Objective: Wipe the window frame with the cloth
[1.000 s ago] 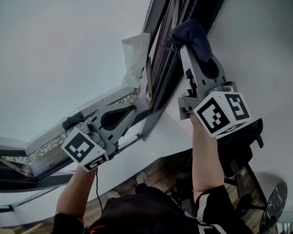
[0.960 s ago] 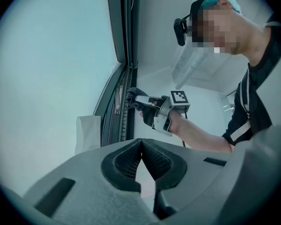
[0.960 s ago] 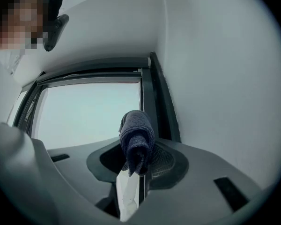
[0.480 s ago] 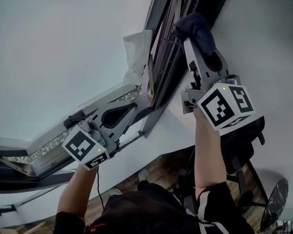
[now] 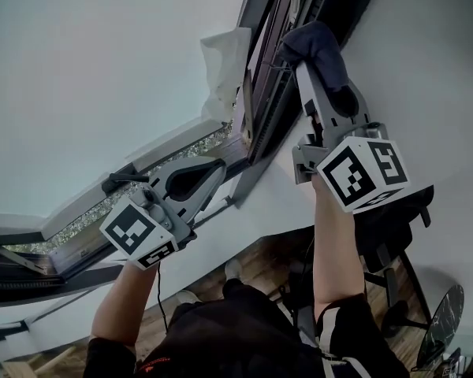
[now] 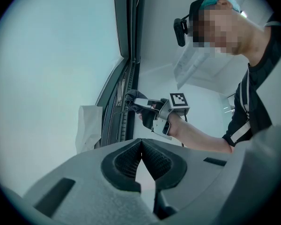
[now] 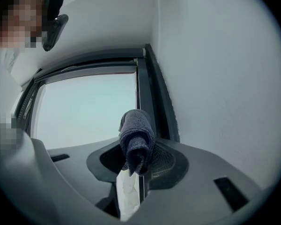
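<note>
A dark blue cloth is clamped in my right gripper, which is shut on it and holds it against the dark window frame high on its upright bar. In the right gripper view the cloth stands rolled between the jaws, with the frame just behind it. My left gripper rests lower left by the frame's bottom corner, shut and holding nothing. In the left gripper view its jaws meet, and the frame rises ahead with the right gripper against it.
A white crumpled sheet sticks to the glass beside the frame, seen as the sheet from the left gripper. White wall lies right of the frame. Below me are a black office chair and a wooden floor.
Both grippers have shifted slightly upward in the head view. The cloth stays gripped and pressed to the frame.
</note>
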Motion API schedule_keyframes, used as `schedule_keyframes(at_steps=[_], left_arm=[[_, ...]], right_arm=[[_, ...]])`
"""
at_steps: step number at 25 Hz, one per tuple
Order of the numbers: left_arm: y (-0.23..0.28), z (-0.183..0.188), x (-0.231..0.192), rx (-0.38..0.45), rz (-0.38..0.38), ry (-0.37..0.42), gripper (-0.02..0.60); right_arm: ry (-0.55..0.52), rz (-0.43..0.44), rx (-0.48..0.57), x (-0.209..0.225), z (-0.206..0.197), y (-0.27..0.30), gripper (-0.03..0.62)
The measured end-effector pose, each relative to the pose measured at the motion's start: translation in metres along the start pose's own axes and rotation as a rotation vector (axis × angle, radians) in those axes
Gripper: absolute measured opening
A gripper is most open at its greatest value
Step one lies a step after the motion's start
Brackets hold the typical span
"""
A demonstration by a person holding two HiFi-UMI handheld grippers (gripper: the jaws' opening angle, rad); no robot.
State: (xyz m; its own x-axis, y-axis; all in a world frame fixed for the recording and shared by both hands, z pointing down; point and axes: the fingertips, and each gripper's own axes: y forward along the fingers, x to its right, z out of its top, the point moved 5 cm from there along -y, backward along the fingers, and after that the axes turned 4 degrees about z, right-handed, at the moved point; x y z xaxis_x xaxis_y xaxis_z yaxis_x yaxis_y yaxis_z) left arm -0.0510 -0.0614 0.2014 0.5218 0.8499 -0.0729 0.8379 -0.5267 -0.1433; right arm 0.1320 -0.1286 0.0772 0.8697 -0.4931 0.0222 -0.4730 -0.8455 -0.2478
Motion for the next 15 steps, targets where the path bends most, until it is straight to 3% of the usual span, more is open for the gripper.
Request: schedule_keyframes(at_steps=[15], left_arm=[[-0.006, -0.028, -0.004, -0.051, 0.009, -0.049, 0.018]], right_arm=[[0.027, -0.02, -0.078, 0.004, -0.058, -0.012, 0.117]])
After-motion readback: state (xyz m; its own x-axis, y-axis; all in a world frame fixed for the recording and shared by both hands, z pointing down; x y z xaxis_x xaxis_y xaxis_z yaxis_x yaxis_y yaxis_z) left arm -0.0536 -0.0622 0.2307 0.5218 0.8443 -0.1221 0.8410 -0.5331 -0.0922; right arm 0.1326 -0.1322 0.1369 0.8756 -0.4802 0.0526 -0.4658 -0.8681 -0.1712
